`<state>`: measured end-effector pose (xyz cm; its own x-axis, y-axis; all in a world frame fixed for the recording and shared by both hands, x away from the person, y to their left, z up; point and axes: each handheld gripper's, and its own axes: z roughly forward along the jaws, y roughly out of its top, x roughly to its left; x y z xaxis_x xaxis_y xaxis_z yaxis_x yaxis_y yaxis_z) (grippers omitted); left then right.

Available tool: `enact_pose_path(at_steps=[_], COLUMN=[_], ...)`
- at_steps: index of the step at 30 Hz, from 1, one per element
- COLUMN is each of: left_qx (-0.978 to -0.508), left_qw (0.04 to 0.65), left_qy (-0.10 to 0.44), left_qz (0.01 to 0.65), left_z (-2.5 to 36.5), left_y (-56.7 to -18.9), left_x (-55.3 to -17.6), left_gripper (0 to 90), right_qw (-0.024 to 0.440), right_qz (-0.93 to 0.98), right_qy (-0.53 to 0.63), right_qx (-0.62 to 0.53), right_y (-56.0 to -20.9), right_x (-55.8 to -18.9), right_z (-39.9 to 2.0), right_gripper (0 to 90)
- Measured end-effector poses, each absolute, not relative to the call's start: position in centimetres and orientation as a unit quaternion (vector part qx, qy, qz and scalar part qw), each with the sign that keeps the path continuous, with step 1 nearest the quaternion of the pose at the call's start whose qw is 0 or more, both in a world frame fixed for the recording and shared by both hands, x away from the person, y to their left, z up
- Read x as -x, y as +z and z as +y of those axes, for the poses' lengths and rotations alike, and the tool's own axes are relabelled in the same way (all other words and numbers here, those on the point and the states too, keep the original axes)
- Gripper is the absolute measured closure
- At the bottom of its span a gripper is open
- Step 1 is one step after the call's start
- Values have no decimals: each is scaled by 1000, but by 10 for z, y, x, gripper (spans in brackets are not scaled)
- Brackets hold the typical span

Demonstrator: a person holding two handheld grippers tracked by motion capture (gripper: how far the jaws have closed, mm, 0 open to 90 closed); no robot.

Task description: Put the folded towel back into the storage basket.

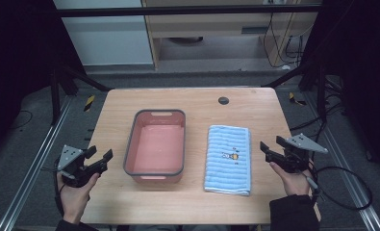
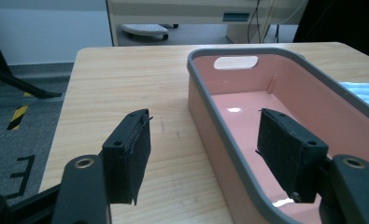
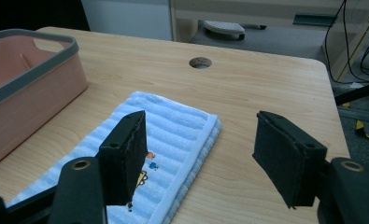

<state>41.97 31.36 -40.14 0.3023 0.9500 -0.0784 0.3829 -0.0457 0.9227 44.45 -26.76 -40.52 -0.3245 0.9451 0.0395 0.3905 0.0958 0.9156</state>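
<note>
Two tongs hover gaping and empty: left tongs (image 1: 100, 159) at the table's (image 1: 187, 98) left edge, right tongs (image 1: 270, 147) at its right edge. Between them, mid-table, sit a pink bin (image 1: 155, 144) and a folded blue towel (image 1: 228, 159), seemingly just apart.

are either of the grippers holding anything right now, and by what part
Nothing is held. The left gripper is open beside the pink bin, and the right gripper is open next to the folded blue towel.
</note>
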Motion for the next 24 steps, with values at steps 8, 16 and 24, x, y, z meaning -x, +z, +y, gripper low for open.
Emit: enact_pose_path(at_steps=[8,16,24], left_qx=[-659,-664,-674], left_qw=[473,480,491], left_qy=[303,301,297], left_qz=[500,488,465], left_z=[303,288,265], left_y=[-393,-383,-371], left_x=[-421,-425,-428], left_gripper=[358,388,398], right_qw=[301,297,297], right_qz=[675,675,679], right_qy=[464,469,479], right_qx=[-489,-487,-471], right_y=[-397,-384,-369], right_x=[-447,-452,-459], right_z=[-268,-268,-260], right_gripper=[350,392,384])
